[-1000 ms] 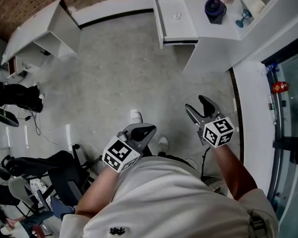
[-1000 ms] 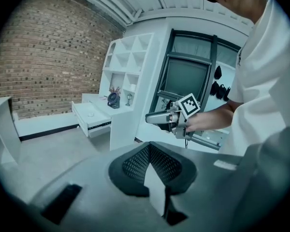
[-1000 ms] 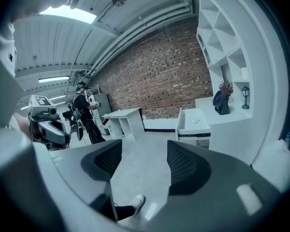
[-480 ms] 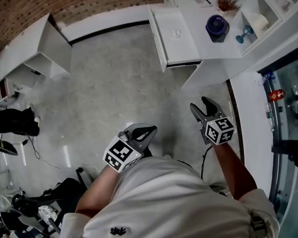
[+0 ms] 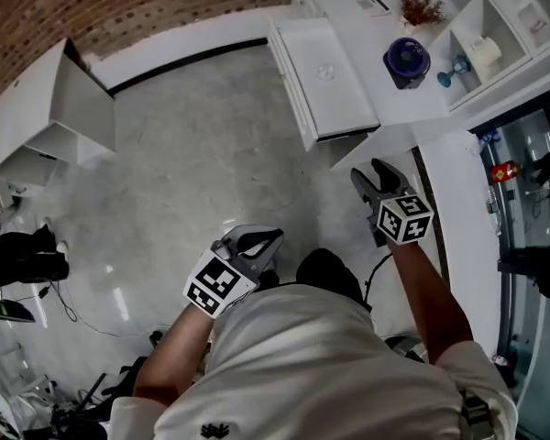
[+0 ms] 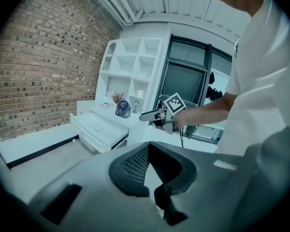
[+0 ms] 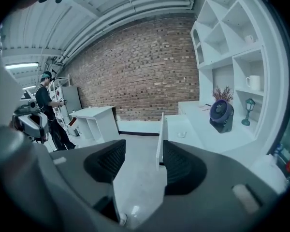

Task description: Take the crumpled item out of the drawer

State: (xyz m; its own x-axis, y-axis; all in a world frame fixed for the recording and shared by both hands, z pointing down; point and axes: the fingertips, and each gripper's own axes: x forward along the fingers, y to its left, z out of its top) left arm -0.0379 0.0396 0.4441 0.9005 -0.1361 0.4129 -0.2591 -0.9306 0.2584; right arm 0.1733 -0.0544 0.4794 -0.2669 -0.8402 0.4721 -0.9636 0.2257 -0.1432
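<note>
Head view puts the crumpled item (image 5: 325, 71) in the open white drawer (image 5: 341, 108), far ahead of me and a little to the right. It is too small to tell what it is made of. My left forearm (image 5: 179, 351) and right forearm (image 5: 423, 291) reach out low from my chest, tongs pointing toward the drawer and well short of it. My right gripper (image 5: 368, 174) stands apart. Its jaws have just narrowed slightly, with only floor (image 7: 135, 182) between them. My left gripper (image 5: 268, 240) has its tips together, empty.
</note>
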